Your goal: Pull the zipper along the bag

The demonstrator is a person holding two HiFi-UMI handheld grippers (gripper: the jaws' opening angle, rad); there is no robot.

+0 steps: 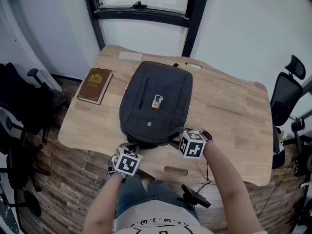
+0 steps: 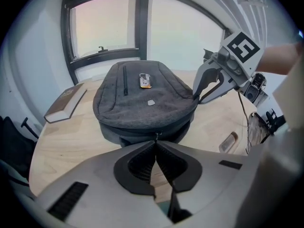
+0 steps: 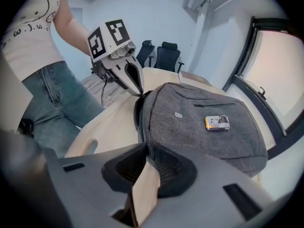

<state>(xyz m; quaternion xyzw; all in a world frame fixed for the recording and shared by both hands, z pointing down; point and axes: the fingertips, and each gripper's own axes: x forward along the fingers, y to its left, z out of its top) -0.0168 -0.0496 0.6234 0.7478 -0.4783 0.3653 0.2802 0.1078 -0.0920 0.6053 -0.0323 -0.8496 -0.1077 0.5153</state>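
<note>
A dark grey backpack (image 1: 156, 104) lies flat on the wooden table (image 1: 229, 116), its bottom end towards me. My left gripper (image 1: 128, 152) is at the bag's near left corner. In the left gripper view its jaws are shut, with the small metal zipper pull (image 2: 155, 137) pinched at their tips. My right gripper (image 1: 187, 139) is at the near right corner. In the right gripper view its pads (image 3: 164, 163) press on the bag's fabric edge (image 3: 145, 127). A small orange and white card (image 1: 156, 101) rests on top of the bag.
A brown book (image 1: 95, 85) lies at the table's left side. Black office chairs stand on the left (image 1: 19, 106) and right (image 1: 287, 91). The table's near edge has an oval cut-out (image 1: 175, 170). A window frame (image 1: 141, 11) stands behind the table.
</note>
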